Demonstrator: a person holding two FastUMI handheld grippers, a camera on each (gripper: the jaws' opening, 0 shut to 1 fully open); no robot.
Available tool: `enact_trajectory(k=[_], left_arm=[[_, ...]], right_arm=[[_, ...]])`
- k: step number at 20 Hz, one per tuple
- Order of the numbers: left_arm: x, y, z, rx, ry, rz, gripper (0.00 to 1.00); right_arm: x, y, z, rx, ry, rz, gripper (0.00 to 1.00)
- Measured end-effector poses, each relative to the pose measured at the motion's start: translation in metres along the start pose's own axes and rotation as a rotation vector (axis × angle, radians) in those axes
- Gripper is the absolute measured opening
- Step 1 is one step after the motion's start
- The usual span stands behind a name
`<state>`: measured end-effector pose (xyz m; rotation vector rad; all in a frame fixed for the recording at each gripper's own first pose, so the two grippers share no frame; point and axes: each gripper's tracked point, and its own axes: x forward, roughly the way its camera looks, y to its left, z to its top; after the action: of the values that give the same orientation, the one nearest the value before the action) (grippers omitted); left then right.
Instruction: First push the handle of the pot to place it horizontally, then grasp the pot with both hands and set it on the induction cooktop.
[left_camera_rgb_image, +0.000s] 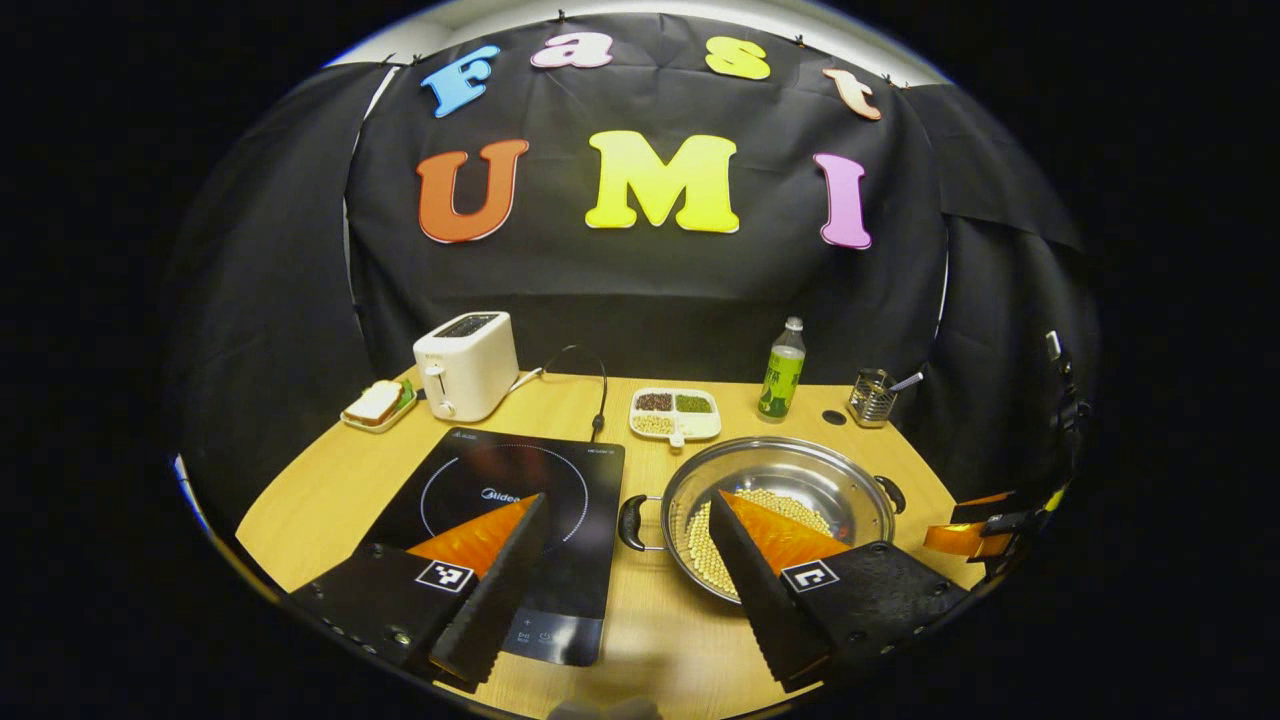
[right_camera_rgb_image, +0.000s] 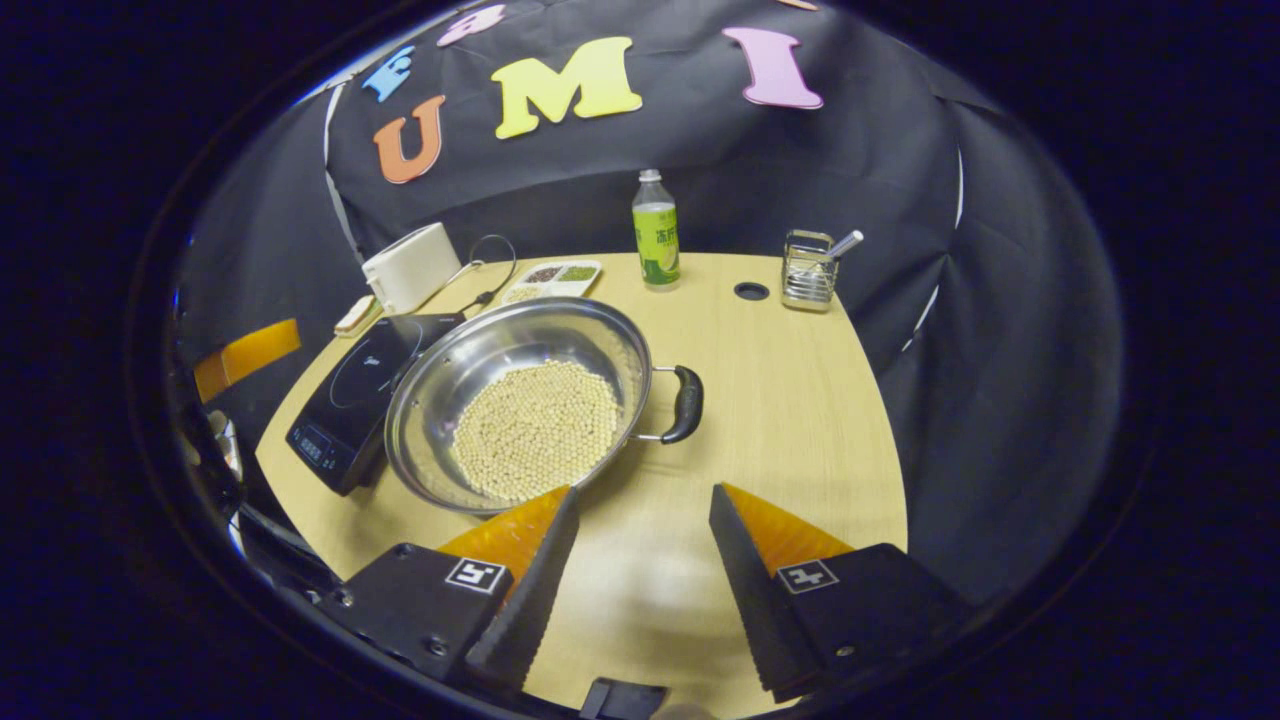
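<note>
A steel pot (left_camera_rgb_image: 800, 462) with pale beans in it stands on the wooden table, just right of the black induction cooktop (left_camera_rgb_image: 510, 480). Its two black handles point left (left_camera_rgb_image: 631, 522) and right (left_camera_rgb_image: 890, 492). My left gripper (left_camera_rgb_image: 628, 505) hovers open near the table's front edge, with the pot's left handle beyond the gap between its fingers. In the right gripper view the pot (right_camera_rgb_image: 480, 350) sits ahead to the left, its near handle (right_camera_rgb_image: 686, 403) just beyond my right gripper (right_camera_rgb_image: 643, 495), which is open and holds nothing. The cooktop (right_camera_rgb_image: 355, 395) lies behind the pot.
At the back stand a white toaster (left_camera_rgb_image: 467, 363) with its cord, a plate with a sandwich (left_camera_rgb_image: 378, 403), a divided dish of grains (left_camera_rgb_image: 675, 412), a green bottle (left_camera_rgb_image: 782, 370) and a wire utensil holder (left_camera_rgb_image: 872, 397). Bare table lies right of the pot (right_camera_rgb_image: 800, 420).
</note>
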<state>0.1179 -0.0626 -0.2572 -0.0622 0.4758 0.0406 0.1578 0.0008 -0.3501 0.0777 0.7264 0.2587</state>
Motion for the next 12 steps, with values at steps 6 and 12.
enact_trajectory(k=[6,12], left_arm=[[0.05,0.001,-0.029,-0.01,0.098,0.008,0.96],[0.101,-0.004,-0.053,0.012,0.18,0.002,0.96]], right_arm=[[0.038,-0.005,0.023,0.026,0.01,-0.026,0.84],[0.077,-0.013,0.036,0.019,0.043,-0.034,0.84]])
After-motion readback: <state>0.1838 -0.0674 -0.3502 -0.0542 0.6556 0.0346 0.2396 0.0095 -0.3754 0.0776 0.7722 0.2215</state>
